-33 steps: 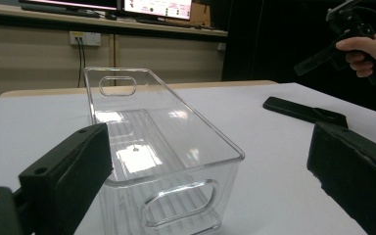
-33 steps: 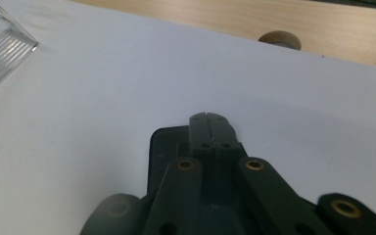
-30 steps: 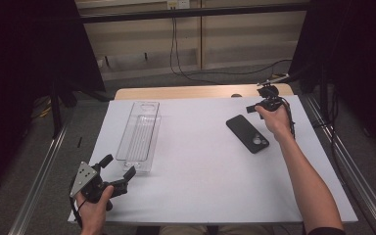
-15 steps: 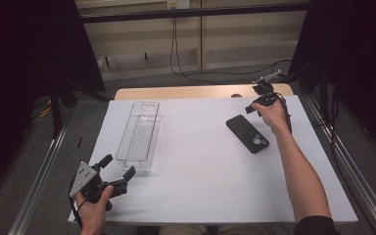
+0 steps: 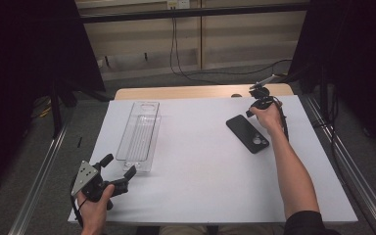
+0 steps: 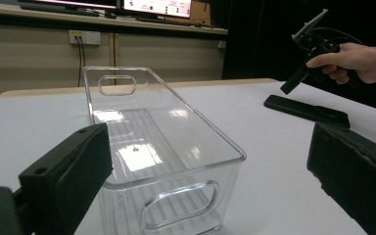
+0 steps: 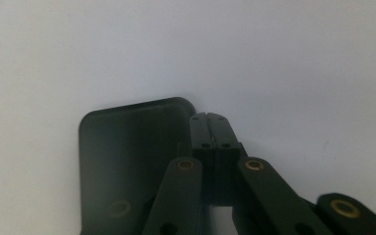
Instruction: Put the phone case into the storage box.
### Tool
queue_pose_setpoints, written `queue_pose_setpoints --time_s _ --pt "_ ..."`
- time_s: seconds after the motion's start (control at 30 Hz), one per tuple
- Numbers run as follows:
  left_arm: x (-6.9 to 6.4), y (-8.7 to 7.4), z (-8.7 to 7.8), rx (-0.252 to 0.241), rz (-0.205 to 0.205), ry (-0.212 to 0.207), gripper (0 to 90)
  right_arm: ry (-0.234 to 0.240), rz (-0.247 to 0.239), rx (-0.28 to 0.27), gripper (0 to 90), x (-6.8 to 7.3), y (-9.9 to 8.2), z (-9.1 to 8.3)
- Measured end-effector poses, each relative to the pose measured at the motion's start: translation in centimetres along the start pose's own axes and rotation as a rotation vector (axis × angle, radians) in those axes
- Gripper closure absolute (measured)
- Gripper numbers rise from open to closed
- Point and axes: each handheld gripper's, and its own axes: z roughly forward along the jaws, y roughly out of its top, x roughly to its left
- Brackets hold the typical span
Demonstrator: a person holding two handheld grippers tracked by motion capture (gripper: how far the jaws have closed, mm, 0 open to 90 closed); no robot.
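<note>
The phone [image 5: 248, 133] lay flat and face down on the white worktop [image 5: 200, 186], toward its far right part, well apart from the clear plastic bin [image 5: 139, 135] on the left. It looked a thin, rigid slab with a smooth dark back and rounded corners, likely fairly light but slippery, and its glass would not forgive a drop or a hard pinch. Lying flush on the sheet, it offered no gap underneath, so the best hold seemed to be across its two long edges, or by tipping up a corner first to get a pad under it. The right gripper [image 7: 209, 125] hung just at the phone's far corner, its fingers [image 7: 200, 132] clenched together with nothing between them; whether the tips touched the case could not be told. Closed like that, they seemed better suited to nudging or levering the corner than to grasping. The left gripper [image 5: 115, 171] rested near the front left edge of the worktop, just short of the bin, its fingers [image 6: 73, 166] spread wide and empty
</note>
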Motion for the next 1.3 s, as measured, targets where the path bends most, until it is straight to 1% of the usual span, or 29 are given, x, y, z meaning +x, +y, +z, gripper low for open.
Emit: queue_pose_setpoints --time_s 0.03,0.07,0.13,0.2,0.23,0.27,0.3,0.33,0.37,0.4,0.43,0.47,0.5,0.63,0.7,0.73,0.83,0.87,0.9,0.97,1.03,1.07,1.1,1.13,1.17,1.2,1.23,1.27,1.3 --pt "0.0 0.0 0.0 0.005 0.005 -0.009 2.9 -0.006 0.001 0.001 90.0 0.1 0.0 0.2" --pt "0.0 0.0 0.0 0.004 0.004 -0.006 2.9 -0.007 -0.012 -0.008 90.0 0.0 0.0 0.4" --pt "0.0 0.0 0.0 0.005 0.006 -0.009 2.9 -0.014 -0.012 0.001 90.0 0.1 0.1 0.5" --pt "0.0 0.0 -0.1 0.005 0.002 -0.001 2.9 -0.016 -0.005 0.002 90.0 0.1 0.1 0.6" --pt "-0.1 -0.1 0.0 -0.009 -0.015 -0.001 2.9 -0.026 -0.01 -0.002 90.0 0.2 0.1 0.9" --pt "0.0 -0.1 0.0 -0.005 -0.009 0.002 2.9 -0.037 0.006 0.015 90.0 0.4 0.1 0.8" --pt "0.0 -0.1 0.0 -0.005 -0.009 0.002 2.9 -0.037 0.006 0.015 90.0 0.4 0.1 0.8" --pt "0.0 -0.1 -0.1 -0.007 -0.009 0.004 2.9 -0.028 -0.015 -0.003 90.0 0.3 0.0 1.1" --pt "0.0 -0.1 -0.1 -0.007 -0.009 0.004 2.9 -0.028 -0.015 -0.003 90.0 0.3 0.0 1.1" --pt "0.0 0.0 -0.1 -0.005 -0.009 0.007 2.9 -0.041 -0.027 0.001 90.0 0.3 0.0 1.2" --pt "-0.1 0.0 0.0 -0.006 -0.011 0.004 2.9 -0.037 -0.015 -0.004 90.0 0.4 0.0 1.2" --pt "0.0 0.0 -0.1 -0.006 -0.01 0.004 2.9 -0.045 -0.006 0.009 90.0 0.5 0.0 1.2" --pt "0.0 0.0 -0.1 0.002 0.0 0.003 2.9 -0.044 -0.005 0.01 90.0 0.5 0.0 1.2" --pt "0.0 0.0 -0.1 0.003 0.001 0.002 2.9 -0.048 -0.018 0.004 90.0 0.7 0.0 1.3" --pt "0.0 0.0 -0.1 0.003 0.0 0.002 2.9 -0.041 -0.014 -0.001 90.0 0.8 0.0 1.4" --pt "0.0 0.0 -0.1 0.004 0.0 0.003 2.9 -0.049 -0.022 0.007 90.0 0.9 0.0 1.4" --pt "0.0 0.0 -0.1 0.002 0.001 0.007 3.0 -0.046 -0.036 0.007 90.0 1.2 0.0 1.6" --pt "0.1 0.0 -0.1 0.001 -0.001 -0.001 3.0 -0.04 -0.033 0.003 90.0 1.3 0.0 1.7" --pt "0.1 0.0 -0.1 0.001 -0.001 -0.001 3.0 -0.026 -0.041 0.013 90.0 1.4 0.0 1.9" --pt "0.1 0.0 -0.1 0.002 -0.004 0.0 3.0 -0.047 -0.057 0.009 90.0 1.7 -0.1 2.1" --pt "0.1 0.0 -0.1 0.002 -0.004 0.002 3.0 -0.044 -0.049 0.016 90.0 1.9 -0.1 2.0" --pt "0.1 0.0 -0.1 0.003 -0.004 0.0 3.0 -0.033 -0.051 0.016 90.0 1.9 -0.2 2.0" --pt "0.1 0.0 -0.1 0.003 -0.004 0.0 3.0 -0.039 -0.064 0.01 90.0 1.9 -0.2 2.0" --pt "0.1 0.0 -0.1 0.004 -0.001 0.003 3.0 -0.039 -0.064 0.01 90.0 1.9 -0.2 2.0" --pt "0.1 0.0 -0.1 0.005 -0.003 0.002 3.0 -0.025 -0.055 0.008 90.0 2.1 -0.3 2.0" --pt "0.0 0.0 0.0 0.001 -0.007 0.007 3.0 -0.025 -0.055 0.008 90.0 2.1 -0.3 2.0" --pt "0.1 0.0 0.0 0.004 -0.002 0.007 3.0 -0.026 -0.062 -0.003 90.0 2.3 -0.3 2.1" --pt "0.0 0.0 0.1 -0.005 -0.015 0.003 3.0 -0.018 -0.067 0.009 90.0 2.5 -0.3 2.1" --pt "0.0 0.0 0.1 0.0 -0.008 0.007 3.0 -0.017 -0.067 0.006 90.0 2.7 -0.3 2.1"
